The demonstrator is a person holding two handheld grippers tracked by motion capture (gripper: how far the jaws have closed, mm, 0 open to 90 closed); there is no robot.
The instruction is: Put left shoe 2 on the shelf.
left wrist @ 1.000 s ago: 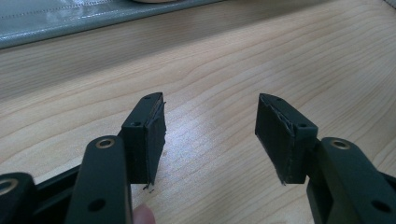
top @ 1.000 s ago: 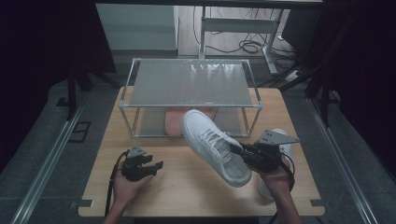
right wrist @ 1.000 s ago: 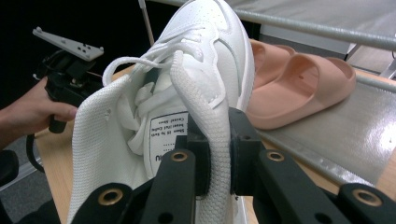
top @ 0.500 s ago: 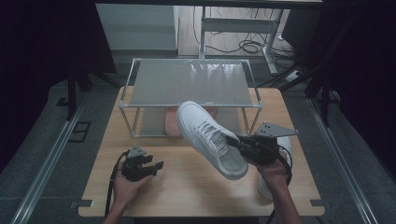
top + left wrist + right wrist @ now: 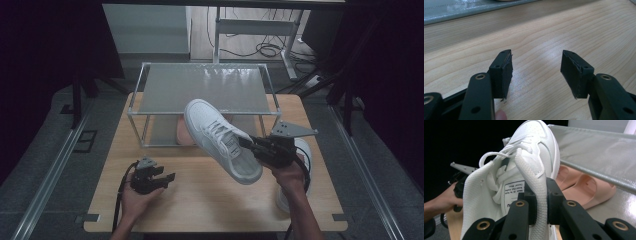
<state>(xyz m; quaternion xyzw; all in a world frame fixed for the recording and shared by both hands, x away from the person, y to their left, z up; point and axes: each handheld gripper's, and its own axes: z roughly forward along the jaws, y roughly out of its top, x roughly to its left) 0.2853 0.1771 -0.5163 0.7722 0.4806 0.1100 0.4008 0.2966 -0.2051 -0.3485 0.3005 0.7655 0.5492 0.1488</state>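
A white sneaker (image 5: 220, 137) hangs tilted above the table, toe toward the rack, with my right gripper (image 5: 248, 143) shut on its heel collar. In the right gripper view both black jaws pinch the mesh collar (image 5: 540, 202) of the sneaker (image 5: 534, 147), laces and tongue label facing me. My left gripper (image 5: 159, 178) rests low on the wooden table (image 5: 210, 205) at the front left, jaws open. In the left gripper view its pads (image 5: 505, 72) stand wide apart over bare wood with nothing between them.
A low metal rack with a grey shelf (image 5: 205, 87) stands at the back of the table. Pink slippers (image 5: 181, 132) (image 5: 584, 190) lie under it. A second white shoe (image 5: 281, 200) lies by the table's right side, under my right hand.
My right gripper has lifted the sneaker and carried it left, toward the rack. The left gripper has stayed where it was.
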